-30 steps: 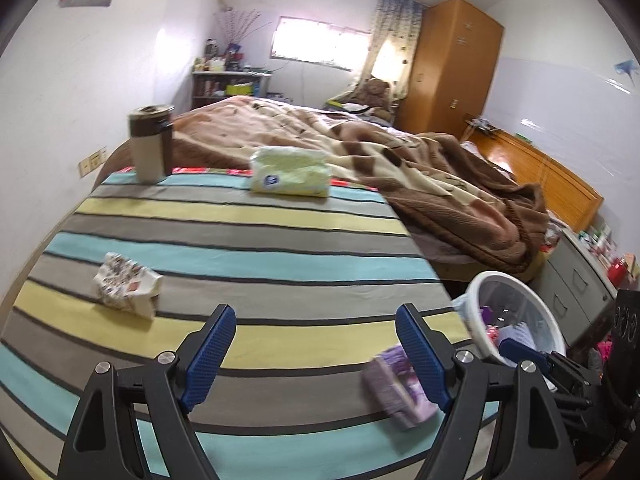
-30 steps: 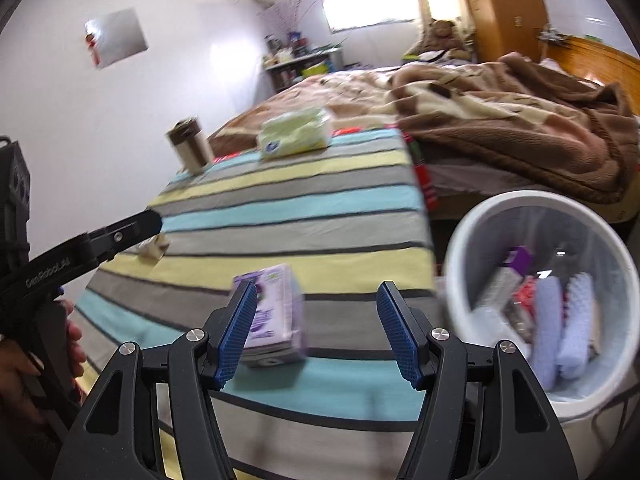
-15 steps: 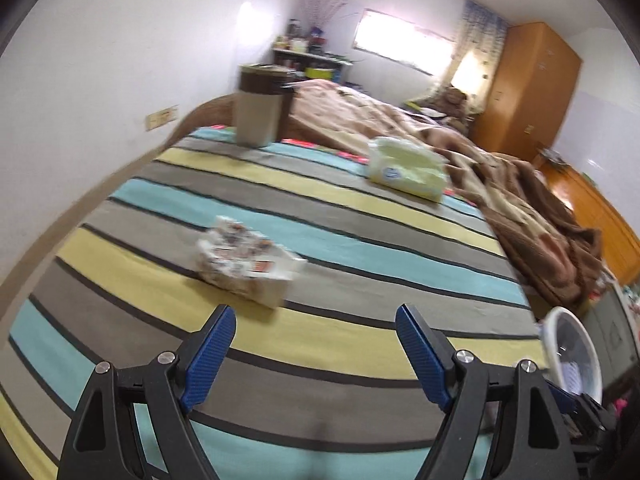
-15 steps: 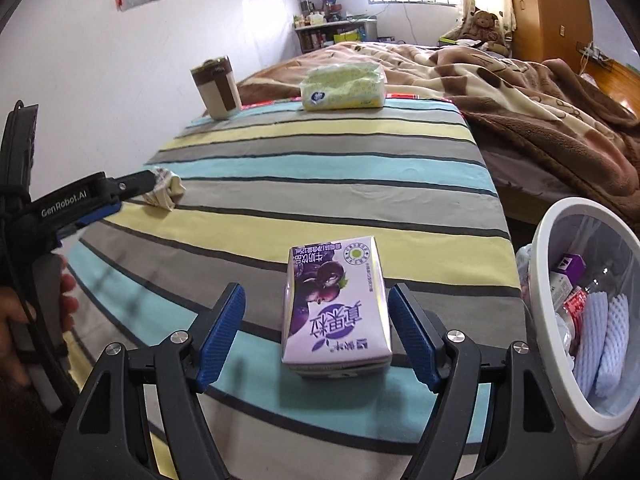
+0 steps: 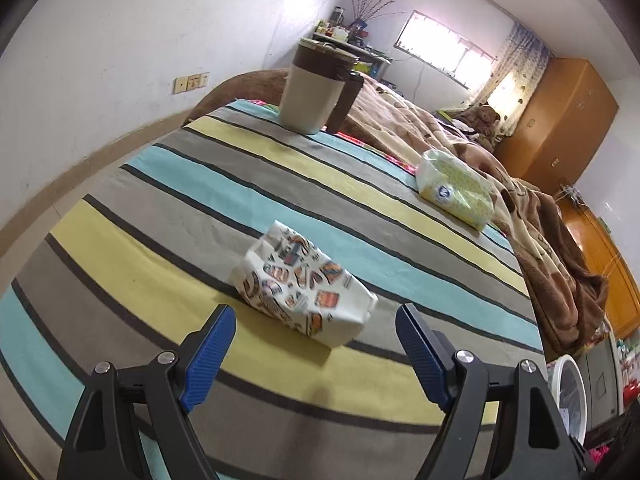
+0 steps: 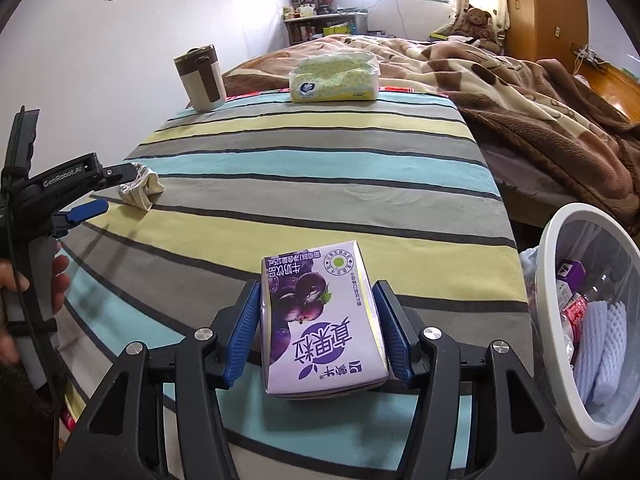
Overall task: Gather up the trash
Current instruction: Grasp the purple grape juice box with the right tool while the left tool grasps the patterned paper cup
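A purple drink carton (image 6: pixel 316 280) lies on the striped sheet (image 6: pixel 320 184). My right gripper (image 6: pixel 318 308) is closing on it, and both blue pads (image 6: pixel 242 324) press its sides. A crumpled printed wrapper (image 5: pixel 300 280) lies further left on the sheet. My left gripper (image 5: pixel 314 314) stands open just short of it, one finger to each side, touching nothing. In the right wrist view the left gripper (image 6: pixel 108 188) reaches the wrapper (image 6: pixel 144 190), with a hand (image 6: pixel 56 276) on its handle. A white bin (image 6: pixel 556 280) stands off the bed's right edge.
A brown and beige mug (image 5: pixel 312 88) and a yellow tissue pack (image 5: pixel 456 188) stand at the far end of the sheet. A brown blanket (image 6: pixel 540 100) is heaped behind and to the right. The bin holds foam nets, a bottle and a purple box.
My right gripper opened wide around the carton, then closed onto its sides. My left gripper swung left and down to the printed wrapper, which now sits close in front of its open fingers.
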`<state>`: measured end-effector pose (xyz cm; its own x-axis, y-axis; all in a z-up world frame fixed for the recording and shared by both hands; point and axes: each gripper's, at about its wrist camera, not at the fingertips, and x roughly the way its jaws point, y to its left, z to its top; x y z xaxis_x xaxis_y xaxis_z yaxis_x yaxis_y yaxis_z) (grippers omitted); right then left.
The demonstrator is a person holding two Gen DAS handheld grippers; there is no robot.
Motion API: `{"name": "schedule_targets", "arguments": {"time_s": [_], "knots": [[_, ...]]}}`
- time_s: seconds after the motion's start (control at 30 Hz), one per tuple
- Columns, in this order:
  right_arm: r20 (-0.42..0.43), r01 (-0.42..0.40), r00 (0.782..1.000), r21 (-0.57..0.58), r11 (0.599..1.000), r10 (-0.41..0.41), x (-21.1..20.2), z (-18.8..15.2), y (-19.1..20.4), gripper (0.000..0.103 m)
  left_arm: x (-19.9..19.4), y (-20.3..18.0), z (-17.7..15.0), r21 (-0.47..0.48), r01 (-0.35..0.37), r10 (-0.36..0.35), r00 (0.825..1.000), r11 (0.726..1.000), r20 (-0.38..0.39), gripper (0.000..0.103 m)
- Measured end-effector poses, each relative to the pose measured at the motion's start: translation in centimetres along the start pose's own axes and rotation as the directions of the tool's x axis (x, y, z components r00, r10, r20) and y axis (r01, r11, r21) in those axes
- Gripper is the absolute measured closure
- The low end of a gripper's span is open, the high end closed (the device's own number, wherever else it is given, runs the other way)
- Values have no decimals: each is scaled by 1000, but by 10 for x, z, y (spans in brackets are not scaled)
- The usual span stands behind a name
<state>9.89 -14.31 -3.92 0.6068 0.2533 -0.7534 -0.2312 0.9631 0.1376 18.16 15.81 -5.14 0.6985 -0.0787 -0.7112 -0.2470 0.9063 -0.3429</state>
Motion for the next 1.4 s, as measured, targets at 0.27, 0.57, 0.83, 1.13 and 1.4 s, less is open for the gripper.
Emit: {"name": "schedule_targets", "arguments": {"time_s": [0.27,0.57,0.83,1.13,1.4], "knots": [[2,-12,1000,24,1000,12,4,3,-5,45,31,2,20,-49,-2,-1,998,999,-55,21],[5,-29,1000,36,999,29,6,3,-8,45,58,-16,27,-21,-27,25,996,999,-82,21],[12,-31,999,48,998,31,6,5,-11,45,65,-49,15,123,-38,51,994,992,-98,21],[28,-24,999,75,997,22,2,4,-17,46,65,-78,2,190,4,20,992,982,-123,37],[47,-27,999,93,995,22,-2,3,-20,46,57,-97,-13,251,22,10,992,968,-127,55]]}}
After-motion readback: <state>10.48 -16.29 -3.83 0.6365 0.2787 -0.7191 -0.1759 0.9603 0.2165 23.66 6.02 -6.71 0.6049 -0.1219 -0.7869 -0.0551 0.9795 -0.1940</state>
